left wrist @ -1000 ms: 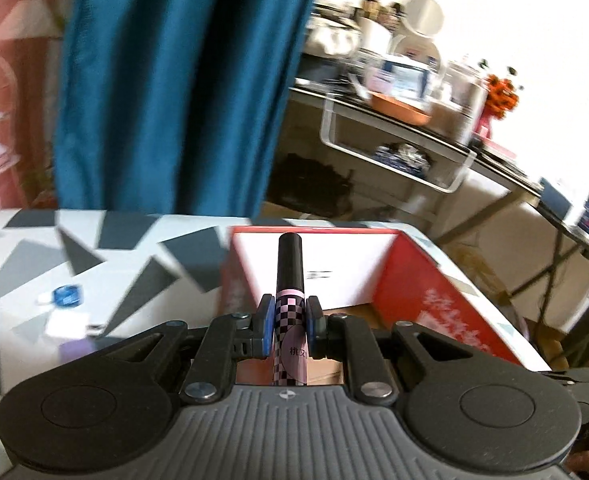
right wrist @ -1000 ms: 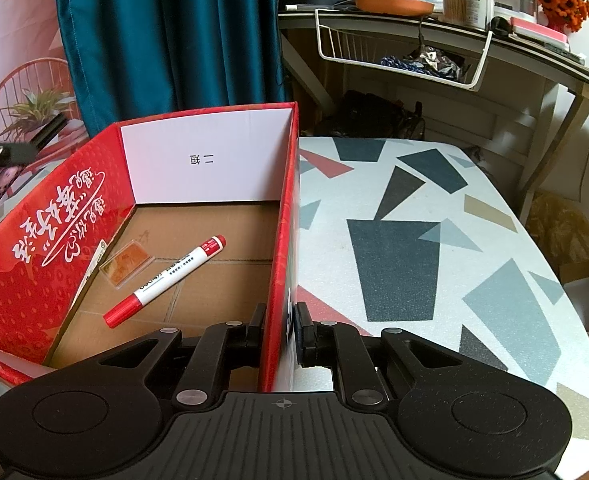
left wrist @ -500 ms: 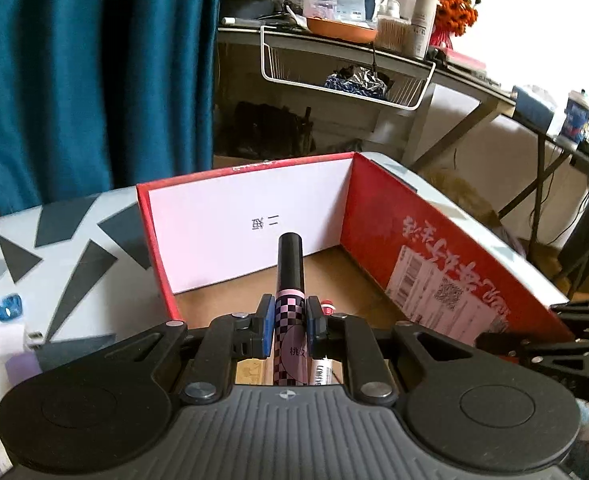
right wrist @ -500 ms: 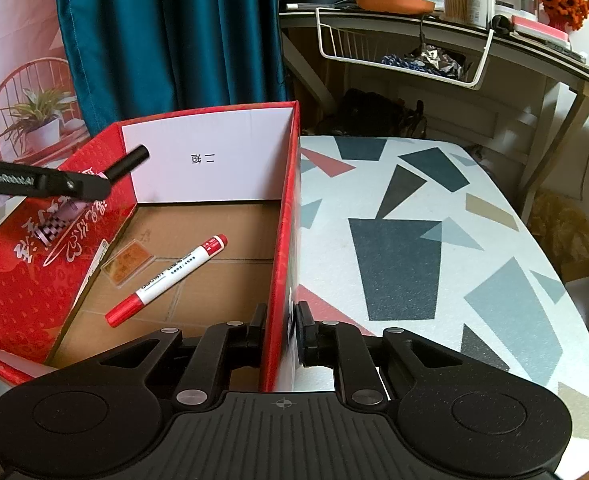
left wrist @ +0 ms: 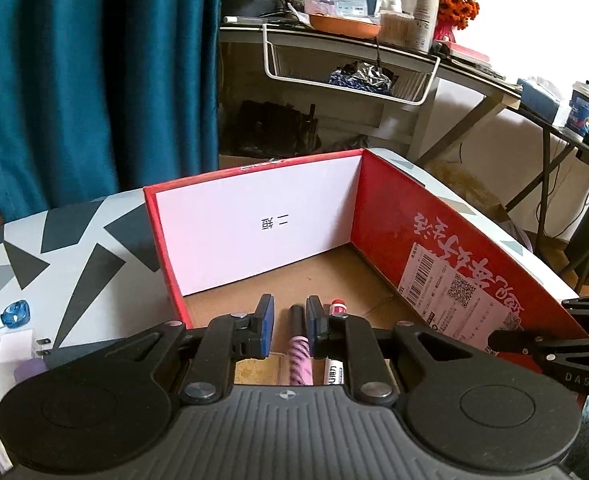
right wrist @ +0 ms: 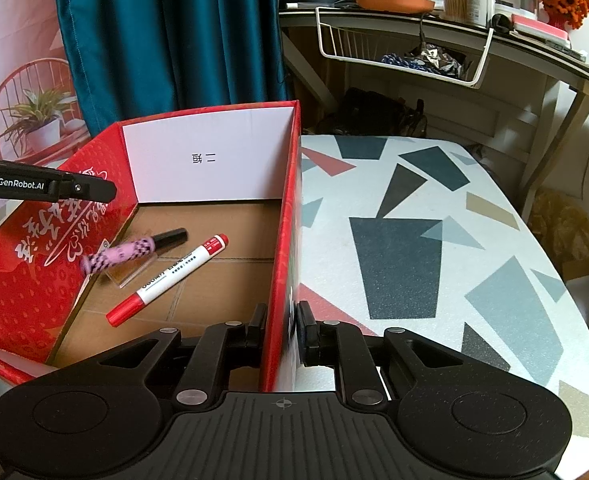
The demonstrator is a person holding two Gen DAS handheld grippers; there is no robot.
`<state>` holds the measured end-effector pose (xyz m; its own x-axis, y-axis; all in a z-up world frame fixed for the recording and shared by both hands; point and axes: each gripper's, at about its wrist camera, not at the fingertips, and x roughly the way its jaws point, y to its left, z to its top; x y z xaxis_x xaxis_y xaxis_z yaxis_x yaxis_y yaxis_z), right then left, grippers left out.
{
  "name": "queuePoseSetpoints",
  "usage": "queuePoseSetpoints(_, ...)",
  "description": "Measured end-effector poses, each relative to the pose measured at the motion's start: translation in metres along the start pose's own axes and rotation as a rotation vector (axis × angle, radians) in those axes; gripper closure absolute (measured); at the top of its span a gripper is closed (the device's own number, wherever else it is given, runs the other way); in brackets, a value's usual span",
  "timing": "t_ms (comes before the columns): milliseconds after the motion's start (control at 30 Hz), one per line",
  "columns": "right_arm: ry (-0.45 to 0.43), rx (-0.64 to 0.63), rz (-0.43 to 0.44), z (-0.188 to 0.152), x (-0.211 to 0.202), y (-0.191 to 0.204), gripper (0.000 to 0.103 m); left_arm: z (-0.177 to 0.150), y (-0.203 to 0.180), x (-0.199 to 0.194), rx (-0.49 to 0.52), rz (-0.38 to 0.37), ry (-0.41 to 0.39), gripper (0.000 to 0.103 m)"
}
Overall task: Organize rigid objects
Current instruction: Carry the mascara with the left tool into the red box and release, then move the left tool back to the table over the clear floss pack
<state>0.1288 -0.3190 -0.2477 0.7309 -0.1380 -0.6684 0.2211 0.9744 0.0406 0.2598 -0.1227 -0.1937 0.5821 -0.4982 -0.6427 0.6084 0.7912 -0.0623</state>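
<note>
We see our left tool (left wrist: 287, 322): matte black, ribbed housing, silver screws, blue pads (left wrist: 267, 320); white GenRobot.AI lettering alongside.

Blurred pink checkered pen (right wrist: 134, 251) beside red marker (right wrist: 168, 279) inside red box (right wrist: 282, 240).

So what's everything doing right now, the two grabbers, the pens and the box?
left gripper: open, holding nothing.
right gripper: shut on the red box's side wall.
red box: open on top, standing on the patterned table.
pink checkered pen: loose inside the box, blurred, cap on.
red marker: lying flat on the box floor, cap on.
</note>
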Motion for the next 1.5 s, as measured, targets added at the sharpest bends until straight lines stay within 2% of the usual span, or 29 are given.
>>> queuePoseSetpoints(33,0.000,0.000,0.000,0.000,0.000,0.000,0.088,0.000,0.001,-0.002,-0.009,-0.001,-0.003,0.084)
queuePoseSetpoints(167,0.000,0.001,0.001,0.000,0.000,0.000,0.088,0.002,0.012,-0.016,-0.055,0.001,-0.047,0.064)
queuePoseSetpoints(267,0.000,0.001,0.001,0.000,0.000,0.000,0.088,0.004,0.025,-0.030,-0.097,0.003,-0.076,0.064)
queuePoseSetpoints(333,0.000,0.001,0.001,0.000,0.000,0.000,0.088,0.003,0.036,-0.039,-0.125,-0.027,-0.097,0.064)
queuePoseSetpoints(500,-0.001,0.005,0.004,-0.001,0.000,0.000,0.087,0.001,0.062,-0.056,-0.178,0.034,-0.116,0.059)
queuePoseSetpoints(567,-0.002,0.005,0.004,-0.001,0.000,-0.001,0.087,-0.003,0.074,-0.063,-0.212,0.059,-0.118,0.047)
queuePoseSetpoints(700,-0.002,0.006,0.005,-0.001,0.000,0.000,0.087,-0.014,0.095,-0.075,-0.250,0.103,-0.093,0.036)
queuePoseSetpoints(767,-0.003,0.008,0.005,-0.001,0.000,-0.001,0.087,-0.023,0.106,-0.079,-0.265,0.131,-0.077,0.028)
queuePoseSetpoints(967,-0.006,0.010,0.006,-0.001,-0.001,0.000,0.087,-0.050,0.134,-0.082,-0.323,0.202,-0.029,0.028)
queuePoseSetpoints(1067,-0.006,0.011,0.006,-0.001,-0.001,0.000,0.087,-0.059,0.145,-0.079,-0.353,0.209,-0.001,0.030)
queuePoseSetpoints(1200,-0.005,0.011,0.006,-0.001,0.000,0.000,0.087,-0.071,0.149,-0.077,-0.349,0.239,0.024,0.031)
queuePoseSetpoints(1300,-0.006,0.011,0.006,-0.001,0.000,0.000,0.087,-0.079,0.154,-0.073,-0.383,0.256,0.048,0.031)
queuePoseSetpoints(1500,-0.006,0.011,0.006,-0.001,0.000,0.000,0.087,-0.097,0.160,-0.063,-0.441,0.344,0.120,0.030)
